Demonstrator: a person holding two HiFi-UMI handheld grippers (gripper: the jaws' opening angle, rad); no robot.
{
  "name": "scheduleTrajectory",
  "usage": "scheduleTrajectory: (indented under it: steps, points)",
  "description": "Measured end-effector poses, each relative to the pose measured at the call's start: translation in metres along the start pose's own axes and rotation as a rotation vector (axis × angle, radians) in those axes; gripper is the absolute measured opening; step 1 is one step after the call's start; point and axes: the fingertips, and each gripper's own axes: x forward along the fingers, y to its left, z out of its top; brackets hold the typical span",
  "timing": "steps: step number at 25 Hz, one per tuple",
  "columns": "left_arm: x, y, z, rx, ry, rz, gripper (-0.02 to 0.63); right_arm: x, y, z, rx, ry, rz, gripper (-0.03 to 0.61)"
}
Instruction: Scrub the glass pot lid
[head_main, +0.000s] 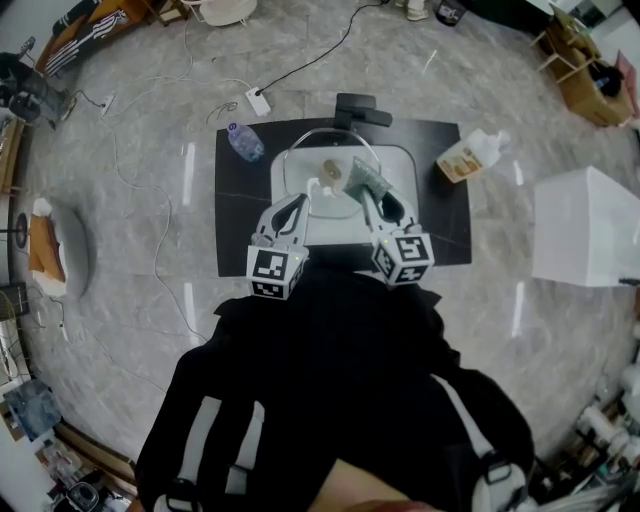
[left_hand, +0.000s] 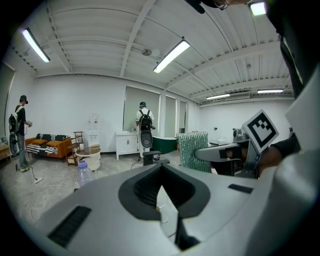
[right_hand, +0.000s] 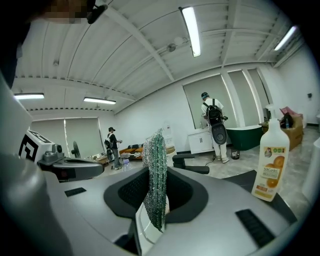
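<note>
Just above the middle of the head view the glass pot lid sits over the white sink, its rim a thin ring and its knob at the centre, and the sink is set into a black counter. The left gripper reaches in from below and left; in its own view the jaws are pressed together on a thin pale edge, which looks to be the lid's rim (hard to be sure, as it is seen end on). The right gripper comes in from below and right, just beside the lid, and is clenched on a glittery green scrubber. In the right gripper view the scrubber stands upright between the jaws and rises well above them. On the counter a clear water bottle lies at the upper left and a detergent bottle at the upper right; the same detergent bottle stands at the right of the right gripper view. A white box stands on the floor at the far right of the head view. In the left gripper view a person with a backpack stands at mid frame, and another person stands at the left edge, near a sofa
</note>
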Motion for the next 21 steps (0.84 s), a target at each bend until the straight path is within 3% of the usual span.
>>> scheduleTrajectory:
  steps: [21]
  points:
    - [-0.003,0.015,-0.004,-0.019,0.000,0.004,0.003,0.003,0.011,0.000,0.002,0.008,0.014,0.083]
